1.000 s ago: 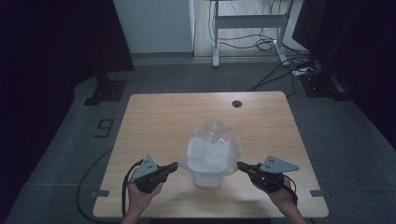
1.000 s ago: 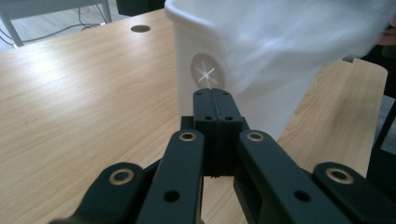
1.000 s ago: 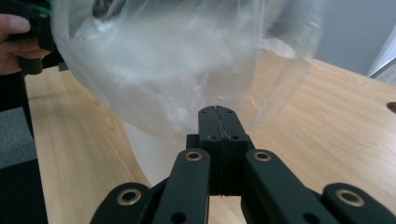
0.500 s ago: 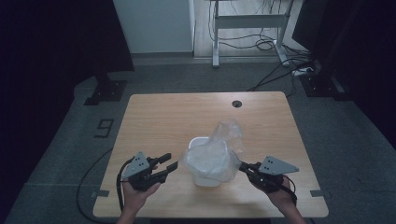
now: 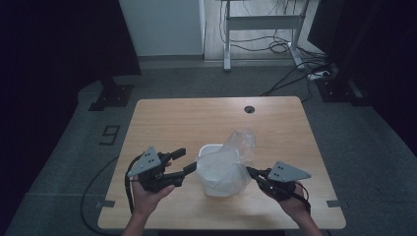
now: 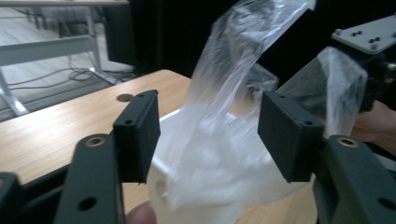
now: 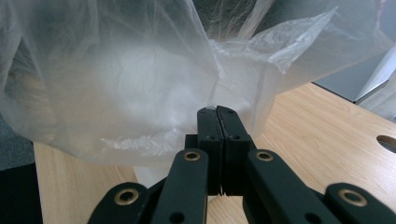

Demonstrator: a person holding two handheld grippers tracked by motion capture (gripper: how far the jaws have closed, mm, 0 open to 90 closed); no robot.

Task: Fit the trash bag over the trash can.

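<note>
While the wooden counter (image 5: 162, 118) stretches out ahead of you, its small round cable hole (image 5: 250, 109) sits toward twelve o'clock near the far edge. Your white tub (image 5: 211, 169) stands on the counter close to the near edge, roughly at six o'clock from the middle, between your two hands. A clear plastic bag (image 5: 235, 157) drapes over the tub, bunched toward its three o'clock side and rising above the rim. Your left claw (image 5: 183, 162) is at nine o'clock of the tub, just beside its wall; its jaws have just been opening and now stand apart, and in the left gripper view (image 6: 210, 135) the bag hangs loose beyond the gap, with neither pad pressing on it. Your right claw (image 5: 249, 171) is at three o'clock of the tub, its jaws (image 7: 217, 112) pressed together and pinching the bag's edge.
</note>
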